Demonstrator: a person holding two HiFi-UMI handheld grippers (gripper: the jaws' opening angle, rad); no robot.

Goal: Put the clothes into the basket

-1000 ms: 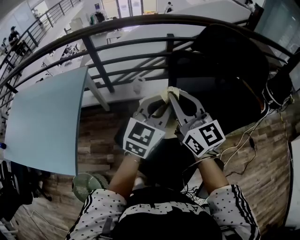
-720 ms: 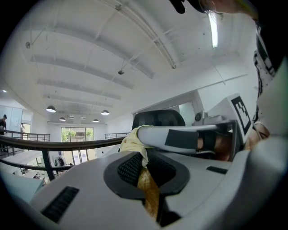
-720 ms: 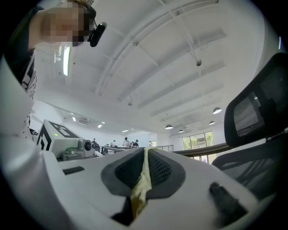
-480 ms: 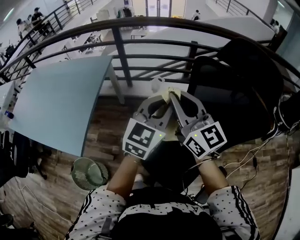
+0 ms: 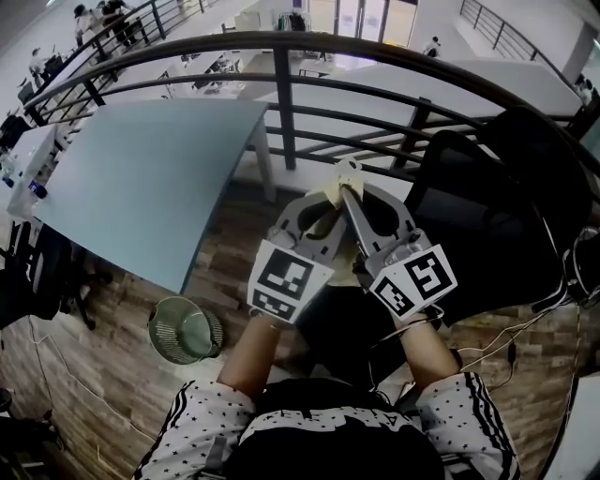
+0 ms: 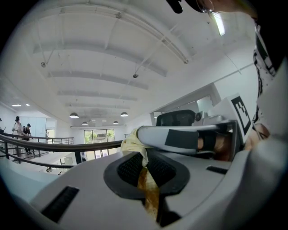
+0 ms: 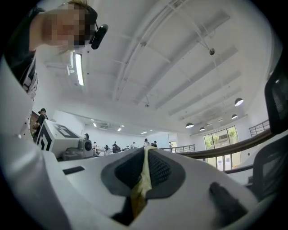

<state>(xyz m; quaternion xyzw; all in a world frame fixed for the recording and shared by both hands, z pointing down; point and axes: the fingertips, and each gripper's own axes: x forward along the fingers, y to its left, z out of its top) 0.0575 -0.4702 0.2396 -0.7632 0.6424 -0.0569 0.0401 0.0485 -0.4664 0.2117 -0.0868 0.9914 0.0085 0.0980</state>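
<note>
My left gripper (image 6: 145, 173) and right gripper (image 7: 143, 173) stayed where they had been a second before, raised side by side in front of me with their tips meeting. Both pairs of jaws remained nearly closed, each pinching a fold of the pale yellow cloth (image 6: 132, 143). The cloth was bunched above my left jaws and ran as a thin strip between the ribbed pads of the right. So it was up in the air at the tips, well apart from the green wire basket (image 5: 186, 330) on the floor to my lower left.

What had changed was everything around the grippers. The pale blue counter (image 5: 150, 178) had slid in from the left edge of the head view and now filled much of the upper left. The basket had come up and a little to the right. The black chair (image 5: 487, 225) had drifted toward the right edge.

The floor (image 5: 103, 375) was brown wood planking, with thin cables (image 5: 506, 337) trailing across it on my right. A dark metal railing (image 5: 281, 103) curved across in front of me. Beyond it lay a bright white hall, where a few people (image 5: 103, 14) stood at the far upper left.
</note>
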